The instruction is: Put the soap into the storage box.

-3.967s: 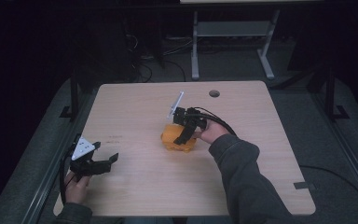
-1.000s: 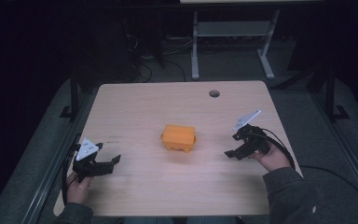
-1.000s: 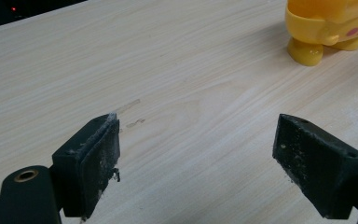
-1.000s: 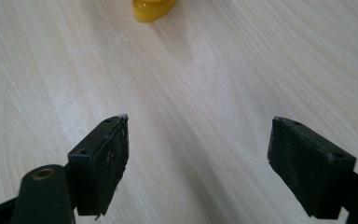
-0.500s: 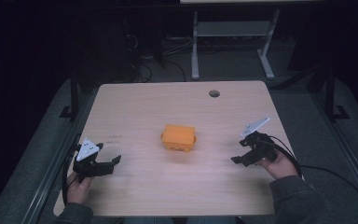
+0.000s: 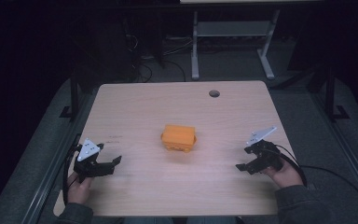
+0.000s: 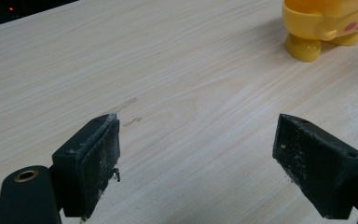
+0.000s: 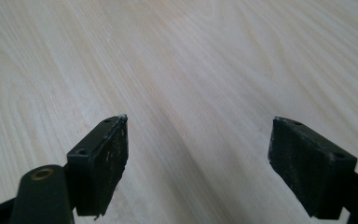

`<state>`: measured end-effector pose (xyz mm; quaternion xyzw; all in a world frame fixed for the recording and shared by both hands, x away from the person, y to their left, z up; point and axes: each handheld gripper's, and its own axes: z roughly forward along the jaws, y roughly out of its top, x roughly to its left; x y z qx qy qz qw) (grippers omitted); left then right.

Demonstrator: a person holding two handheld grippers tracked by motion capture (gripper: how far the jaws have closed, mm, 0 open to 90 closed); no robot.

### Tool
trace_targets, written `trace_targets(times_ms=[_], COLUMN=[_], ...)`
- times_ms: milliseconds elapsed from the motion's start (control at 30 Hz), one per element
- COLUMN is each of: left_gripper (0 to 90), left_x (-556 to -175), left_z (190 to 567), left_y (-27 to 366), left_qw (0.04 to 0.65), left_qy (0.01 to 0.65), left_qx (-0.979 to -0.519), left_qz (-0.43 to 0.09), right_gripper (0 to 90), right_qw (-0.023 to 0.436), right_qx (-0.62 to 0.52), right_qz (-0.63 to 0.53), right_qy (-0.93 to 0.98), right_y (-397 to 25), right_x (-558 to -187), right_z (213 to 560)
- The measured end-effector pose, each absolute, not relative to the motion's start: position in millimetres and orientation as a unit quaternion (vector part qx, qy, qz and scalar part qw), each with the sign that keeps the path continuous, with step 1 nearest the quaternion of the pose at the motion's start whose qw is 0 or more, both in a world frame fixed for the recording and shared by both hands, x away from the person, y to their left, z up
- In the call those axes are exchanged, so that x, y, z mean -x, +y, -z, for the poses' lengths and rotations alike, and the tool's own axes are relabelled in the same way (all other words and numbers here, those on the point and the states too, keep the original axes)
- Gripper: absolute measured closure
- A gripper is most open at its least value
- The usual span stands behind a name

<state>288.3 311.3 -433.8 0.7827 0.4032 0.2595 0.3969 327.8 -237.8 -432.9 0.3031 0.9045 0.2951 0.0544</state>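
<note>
An orange-yellow toy box on short feet [image 6: 179, 137] stands in the middle of the light wooden table [image 6: 177, 102]. Its yellow body with a pink spot shows at the top right of the left gripper view [image 7: 328, 21]. My left gripper [image 6: 108, 164] rests near the table's front left corner, open, with nothing between its jaws [image 7: 198, 161]. My right gripper [image 6: 246, 167] sits at the front right, also open and empty [image 8: 198, 161], over bare wood. Both are well apart from the toy.
A round cable hole [image 6: 214, 94] lies near the table's far edge. A white metal frame [image 6: 233, 32] stands on the floor behind the table. Cables trail from both grippers off the table's sides.
My right gripper let go of the toy, drew back to the front right of the table and sank a little lower. The left gripper has stayed put.
</note>
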Motion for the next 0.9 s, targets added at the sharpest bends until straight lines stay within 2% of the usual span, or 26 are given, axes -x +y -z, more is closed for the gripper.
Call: trace_targets(times_ms=[900], left_gripper=[14.1], left_x=[-287.6], left_z=[435.1], left_y=[307.9], left_qw=[0.393], left_qy=[0.399], left_qx=[-0.787], left_qz=[-0.258], right_gripper=[18.4], right_qw=[0.065], right_qx=[-0.340], right_qz=[-0.328], right_qy=[0.879], right_y=[-270.1], right_x=[-281.8], right_z=[458.3])
